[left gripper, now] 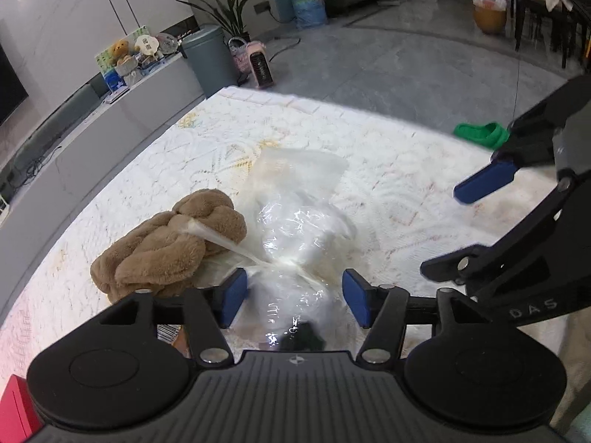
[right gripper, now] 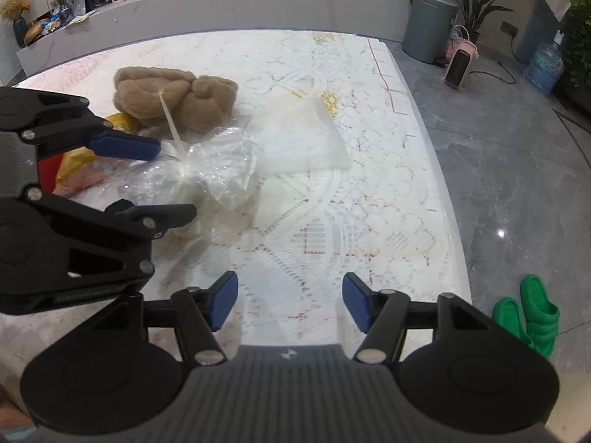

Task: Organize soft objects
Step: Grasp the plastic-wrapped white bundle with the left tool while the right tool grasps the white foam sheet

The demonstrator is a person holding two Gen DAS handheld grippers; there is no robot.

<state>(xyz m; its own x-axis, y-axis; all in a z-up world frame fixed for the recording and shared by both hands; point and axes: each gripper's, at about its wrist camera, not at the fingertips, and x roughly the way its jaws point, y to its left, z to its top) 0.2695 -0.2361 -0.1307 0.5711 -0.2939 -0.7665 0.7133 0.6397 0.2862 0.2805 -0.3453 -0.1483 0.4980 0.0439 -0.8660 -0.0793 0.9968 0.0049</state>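
White mat [left gripper: 388, 170]: brown plush [left gripper: 166, 247] beside clear bag [left gripper: 299, 229]; both grippers' fingers spread, empty.

Left gripper [left gripper: 294, 301]: matte black frame; two round, disc-shaped housings flank a ribbed grey-black centre plate bearing a small round silver emblem. Black linkage bars run forward from the plate, pinned with bright silver round-headed screws. Fingers [left gripper: 233, 301] end in flat blue rectangular pads.

Right gripper [right gripper: 289, 302]: same build, with ribbed plate, small pale emblem, twin discs, silver screws, and blue pads on its fingers [right gripper: 356, 304]. Pale letters "DAS" show on its side, near the left gripper's plate in the left wrist view.
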